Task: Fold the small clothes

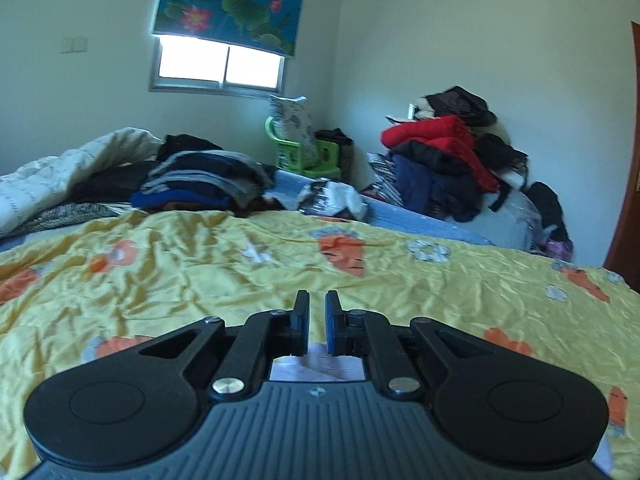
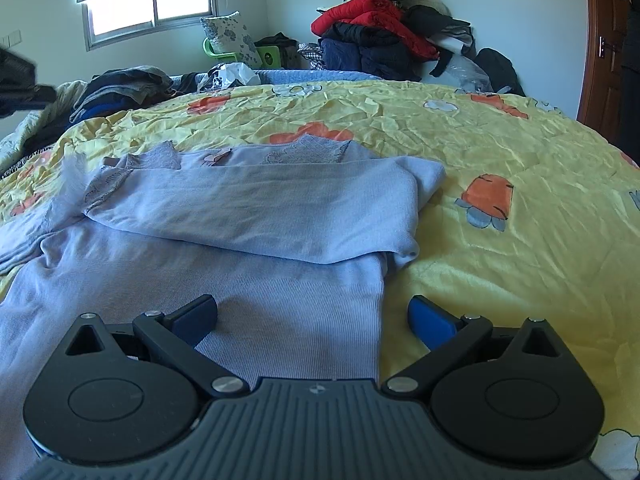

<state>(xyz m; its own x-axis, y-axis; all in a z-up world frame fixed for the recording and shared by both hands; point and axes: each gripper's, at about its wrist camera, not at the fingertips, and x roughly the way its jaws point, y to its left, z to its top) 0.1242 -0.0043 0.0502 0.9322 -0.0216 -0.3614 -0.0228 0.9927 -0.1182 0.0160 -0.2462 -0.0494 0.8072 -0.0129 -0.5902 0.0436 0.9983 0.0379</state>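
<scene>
Fingers of right gripper (image 2: 313, 320) spread wide, nothing between the pads; they straddle the near right corner of the lavender knit top (image 2: 224, 232), one blue pad over the ribbed hem, the other over the bedspread just beside the top's right edge. Whether they touch cloth: can't tell. Likely reason for the spread: ready to pinch that hem corner for the next fold.

Left gripper (image 1: 317, 322): fingers nearly closed, narrow slit only, gripping nothing seen. It points across bare bedspread, w/ a pale strip showing low behind the pads, prob. part of the top, unsure. Judged idle, out of the way.

Top lies flat on the yellow carrot-print bedspread (image 2: 500, 152), front-left part of the bed in right-wrist view. One sleeve is laid across the chest toward the left, lace collar at the far edge, so the width is already narrowed; est. fold approx. half done, hem-to-collar fold remaining.

Beyond the top, far-left: stack of folded clothes (image 1: 204, 180), prob. the finished pile. Beyond the top, far-right against the wall: heap of coats (image 2: 380, 28), red one uppermost.
</scene>
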